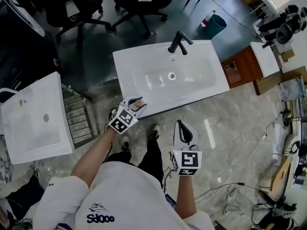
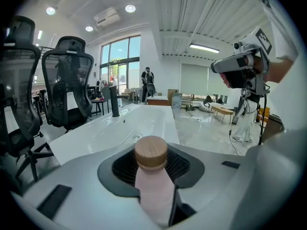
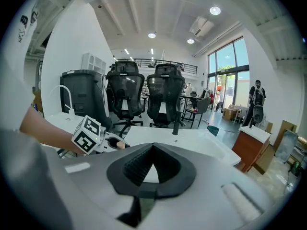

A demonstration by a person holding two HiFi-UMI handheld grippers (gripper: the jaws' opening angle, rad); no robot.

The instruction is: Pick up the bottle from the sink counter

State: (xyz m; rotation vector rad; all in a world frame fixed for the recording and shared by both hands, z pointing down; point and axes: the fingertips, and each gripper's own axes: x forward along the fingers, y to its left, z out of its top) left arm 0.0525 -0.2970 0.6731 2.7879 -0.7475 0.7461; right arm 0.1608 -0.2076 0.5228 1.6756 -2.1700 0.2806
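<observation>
A pale pink bottle (image 2: 154, 188) with a round wooden cap (image 2: 151, 152) lies between the jaws of my left gripper (image 1: 133, 105), and the pads press on its sides. In the head view the bottle (image 1: 139, 103) is at the front left corner of the white sink counter (image 1: 130, 83); I cannot tell whether it rests on the rim or is off it. My right gripper (image 1: 182, 126) hangs over the floor in front of the counter, shut, with nothing in it. The right gripper view shows the left gripper (image 3: 106, 142) with the cap poking out.
A black faucet (image 1: 178, 42) stands at the counter's back edge, with a drain (image 1: 171, 75) in the basin. A second white basin (image 1: 33, 119) is to the left. Office chairs (image 1: 76, 4), a teal bin (image 1: 215, 25), a wooden cabinet (image 1: 242, 66) and floor cables (image 1: 240, 186) surround it.
</observation>
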